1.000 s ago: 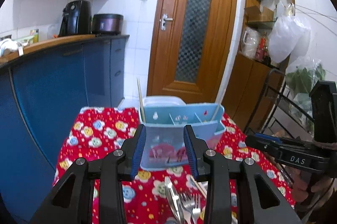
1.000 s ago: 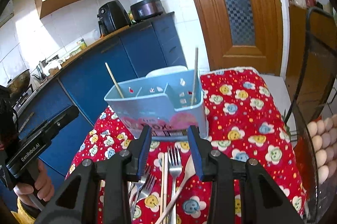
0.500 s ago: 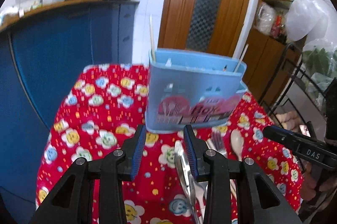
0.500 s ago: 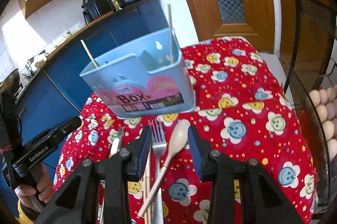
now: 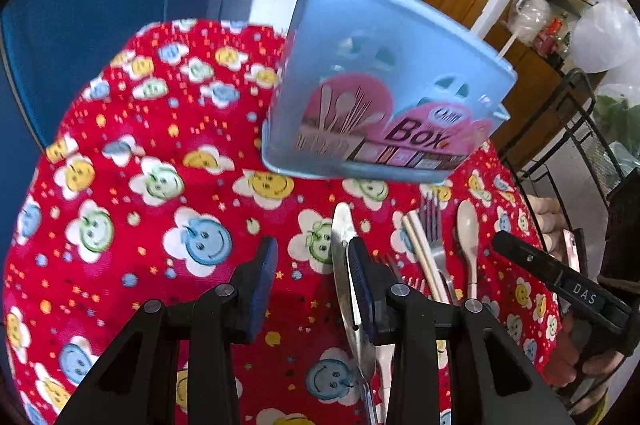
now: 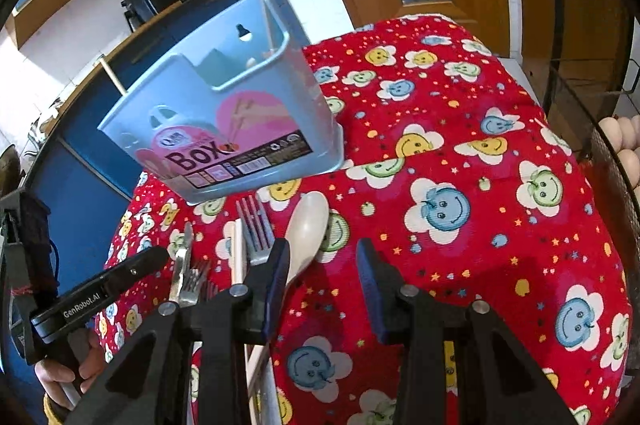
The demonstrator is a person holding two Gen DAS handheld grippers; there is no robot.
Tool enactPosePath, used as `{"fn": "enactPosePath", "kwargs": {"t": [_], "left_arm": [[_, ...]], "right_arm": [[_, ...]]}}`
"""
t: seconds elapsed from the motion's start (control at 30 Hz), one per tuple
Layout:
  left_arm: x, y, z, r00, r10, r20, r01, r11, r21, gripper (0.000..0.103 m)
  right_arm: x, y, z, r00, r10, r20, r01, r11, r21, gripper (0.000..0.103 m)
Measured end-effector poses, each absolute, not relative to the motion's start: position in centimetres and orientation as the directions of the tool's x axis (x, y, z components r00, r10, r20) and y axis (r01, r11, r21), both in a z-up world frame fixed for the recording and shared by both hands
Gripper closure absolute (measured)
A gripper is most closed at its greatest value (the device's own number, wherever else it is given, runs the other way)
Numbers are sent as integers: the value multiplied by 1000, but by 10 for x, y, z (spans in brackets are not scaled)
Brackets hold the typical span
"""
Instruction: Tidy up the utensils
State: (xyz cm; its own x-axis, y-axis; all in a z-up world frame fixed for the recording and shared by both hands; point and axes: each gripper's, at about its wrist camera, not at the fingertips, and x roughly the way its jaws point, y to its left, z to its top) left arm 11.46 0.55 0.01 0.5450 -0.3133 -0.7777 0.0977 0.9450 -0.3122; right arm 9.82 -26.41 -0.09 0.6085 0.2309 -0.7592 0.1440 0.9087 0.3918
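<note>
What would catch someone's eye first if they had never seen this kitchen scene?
First, the bright red tablecloth with smiley-face flowers, which fills most of both views. On it, toward the far edge, stands a pale blue utensil box with a pink label, chopsticks poking out of it. In front of the box lie loose utensils in a row: a knife, forks and a pale spoon, with both open grippers hanging just above them.

Left tongs [image 5: 310, 271], right tongs [image 6: 322, 277]: jaws apart, empty, angled down.
</note>
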Motion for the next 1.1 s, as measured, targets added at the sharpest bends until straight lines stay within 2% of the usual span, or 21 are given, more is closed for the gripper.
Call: {"fn": "enactPosePath", "kwargs": {"t": [0.4, 0.6, 0.9, 0.93, 1.0, 1.07, 1.1], "left_arm": [[124, -4, -13, 502, -295, -813, 76, 952, -298, 65], [125, -12, -13, 478, -355, -803, 109, 932, -347, 65], [130, -24, -17, 497, -321, -806, 94, 943, -318, 66], [129, -25, -16, 500, -315, -807, 94, 946, -311, 68], [127, -23, -16, 505, -305, -808, 95, 949, -300, 82], [125, -22, -16, 505, -313, -805, 95, 946, -309, 89], [124, -21, -16, 505, -317, -803, 92, 945, -315, 94]], "right_arm": [[111, -263, -17, 582, 272, -766, 142, 894, 426, 64], [116, -261, -19, 581, 267, -769, 134, 900, 414, 64], [121, -256, -18, 580, 250, -776, 113, 918, 380, 66], [122, -257, -18, 579, 246, -777, 114, 919, 376, 68], [123, -258, -18, 577, 241, -780, 117, 921, 372, 74], [123, -259, -18, 578, 225, -784, 120, 928, 354, 91], [123, -260, -18, 577, 226, -784, 117, 928, 354, 93]]}}
